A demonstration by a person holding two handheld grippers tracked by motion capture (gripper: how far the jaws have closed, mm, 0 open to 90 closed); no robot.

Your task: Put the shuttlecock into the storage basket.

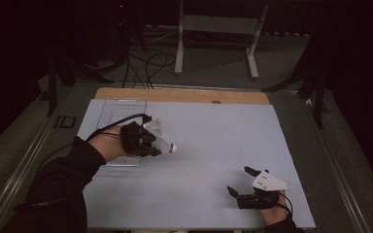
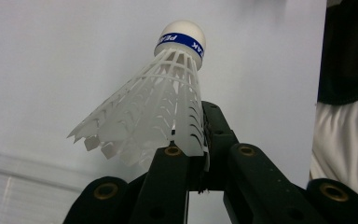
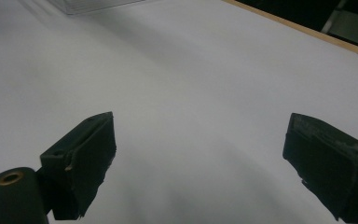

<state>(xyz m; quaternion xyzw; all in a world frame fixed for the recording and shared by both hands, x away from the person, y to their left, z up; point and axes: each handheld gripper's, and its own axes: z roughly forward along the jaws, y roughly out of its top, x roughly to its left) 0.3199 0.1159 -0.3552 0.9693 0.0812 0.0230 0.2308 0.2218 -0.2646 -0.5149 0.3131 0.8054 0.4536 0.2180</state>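
Shuttlecock [image 2: 161, 100] sits pinched by its white skirt in the left claw [image 2: 193, 154], cork tip pointing away; its blue band reads partly "PE…AK". Right claw [image 3: 200, 158] rests wide open with nothing between its jaws, well apart over the white table [image 1: 213, 141].

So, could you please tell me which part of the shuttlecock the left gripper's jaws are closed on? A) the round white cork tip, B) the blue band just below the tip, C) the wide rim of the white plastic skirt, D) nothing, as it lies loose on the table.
C: in the left gripper view the left gripper pinches the skirt's wide rim of the shuttlecock, while its cork tip and blue band point away, free of the jaws.
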